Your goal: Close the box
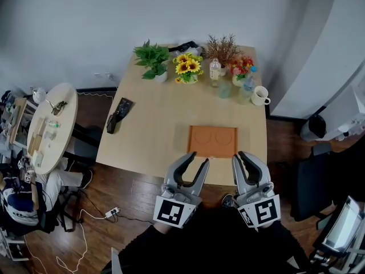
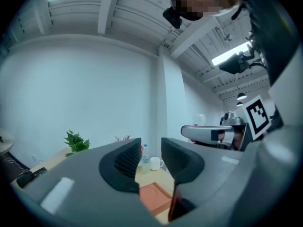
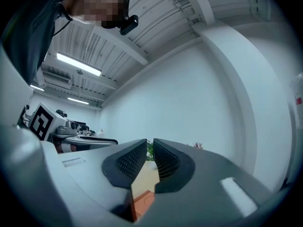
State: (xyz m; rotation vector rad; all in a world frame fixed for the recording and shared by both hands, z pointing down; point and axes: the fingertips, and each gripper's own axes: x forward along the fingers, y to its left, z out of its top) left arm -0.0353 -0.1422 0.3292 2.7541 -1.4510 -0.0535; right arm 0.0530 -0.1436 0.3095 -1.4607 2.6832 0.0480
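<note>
Box (image 1: 212,141), orange and flat, near edge of table (image 1: 149,119).

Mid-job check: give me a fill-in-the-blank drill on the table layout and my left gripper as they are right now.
The flat box on the table is ____ in colour.
In the head view, the white mug stands near the table's far ____ corner.
The left gripper holds ____ between its jaws.
In the head view, the green plant stands to the ____ of the sunflowers.
Missing words: orange; right; nothing; left.
</note>
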